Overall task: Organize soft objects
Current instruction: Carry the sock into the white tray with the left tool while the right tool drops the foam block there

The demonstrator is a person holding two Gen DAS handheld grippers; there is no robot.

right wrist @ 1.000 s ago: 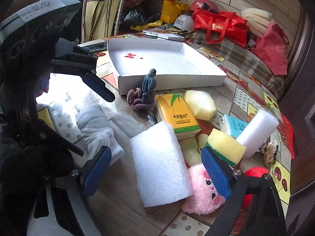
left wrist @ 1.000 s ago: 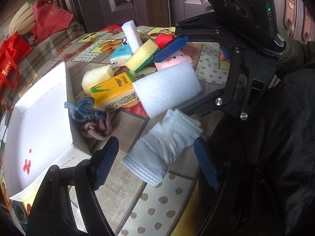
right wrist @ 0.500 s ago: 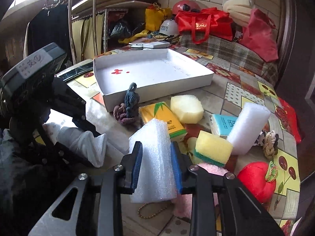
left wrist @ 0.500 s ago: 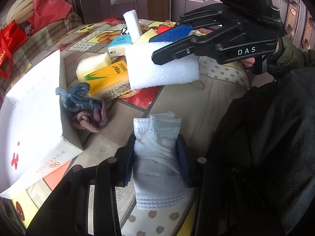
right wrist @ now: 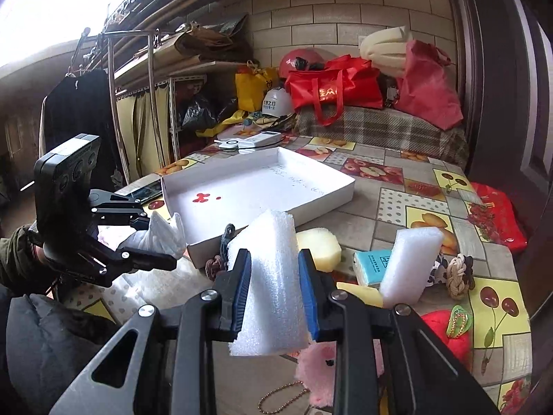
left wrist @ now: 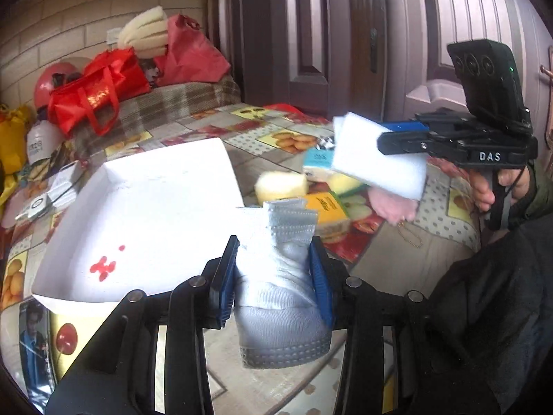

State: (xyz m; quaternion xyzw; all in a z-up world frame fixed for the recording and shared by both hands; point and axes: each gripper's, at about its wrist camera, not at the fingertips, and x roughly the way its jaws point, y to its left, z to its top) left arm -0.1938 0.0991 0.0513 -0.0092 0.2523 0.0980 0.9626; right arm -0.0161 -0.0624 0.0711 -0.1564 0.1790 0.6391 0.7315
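Foam block (right wrist: 273,276) sits pinched in right gripper (right wrist: 274,290), lifted just short of white tray (right wrist: 311,204), likely for dropping in. Left gripper (left wrist: 273,273) clamps stack of face masks (left wrist: 281,276) at tray's near edge. "DAS" readable on right gripper body.
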